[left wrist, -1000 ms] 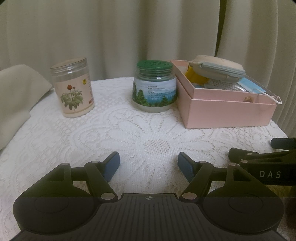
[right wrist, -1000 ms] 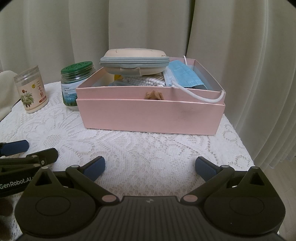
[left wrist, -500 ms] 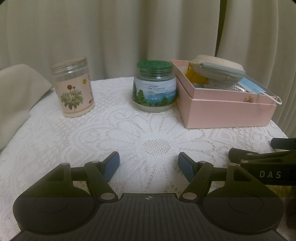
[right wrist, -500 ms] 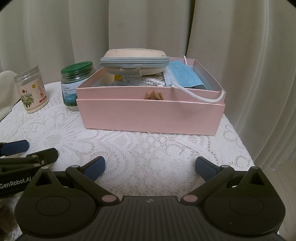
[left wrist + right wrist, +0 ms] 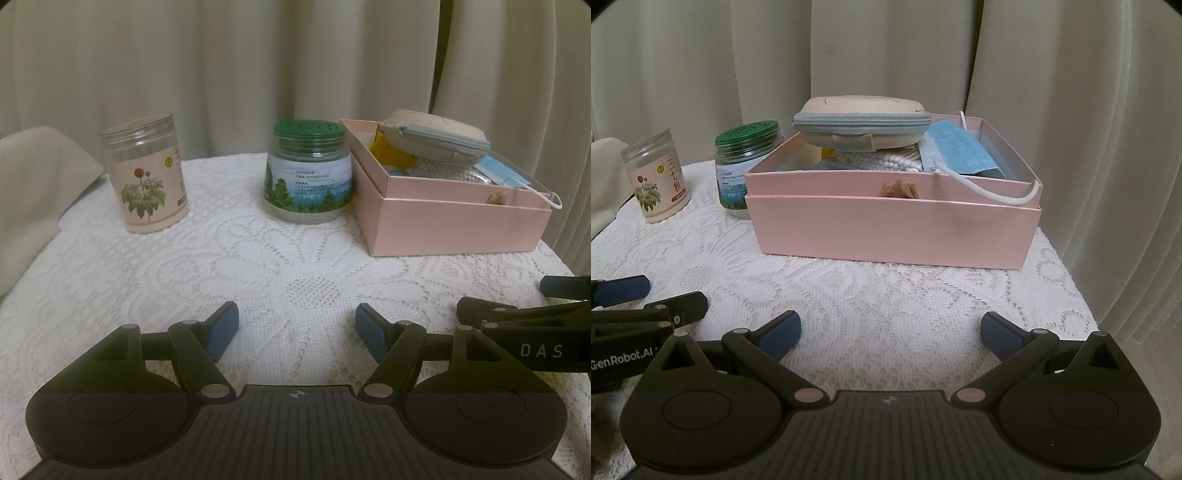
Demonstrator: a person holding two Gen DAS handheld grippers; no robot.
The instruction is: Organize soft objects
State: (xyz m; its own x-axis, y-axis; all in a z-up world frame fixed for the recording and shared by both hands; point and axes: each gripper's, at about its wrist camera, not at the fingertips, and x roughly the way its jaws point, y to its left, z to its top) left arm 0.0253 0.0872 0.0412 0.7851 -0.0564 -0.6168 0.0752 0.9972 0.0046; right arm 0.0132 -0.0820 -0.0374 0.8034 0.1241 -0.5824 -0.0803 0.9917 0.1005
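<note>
A pink box [image 5: 894,232] stands at the back right of the lace-covered table; it also shows in the left wrist view [image 5: 454,229]. In it lie a beige zip pouch [image 5: 862,123], a blue face mask [image 5: 960,149] with its white loop over the rim, white beads [image 5: 886,160], something yellow [image 5: 391,155] and a small tan piece [image 5: 899,189]. My left gripper [image 5: 296,328] is open and empty, low over the table's middle. My right gripper [image 5: 891,330] is open and empty in front of the box.
A clear jar with a flower label [image 5: 146,173] stands at the back left. A green-lidded jar [image 5: 309,173] stands just left of the box. Cream curtains hang behind. The table's right edge [image 5: 1082,295] is near my right gripper. A pale cushion [image 5: 33,177] lies left.
</note>
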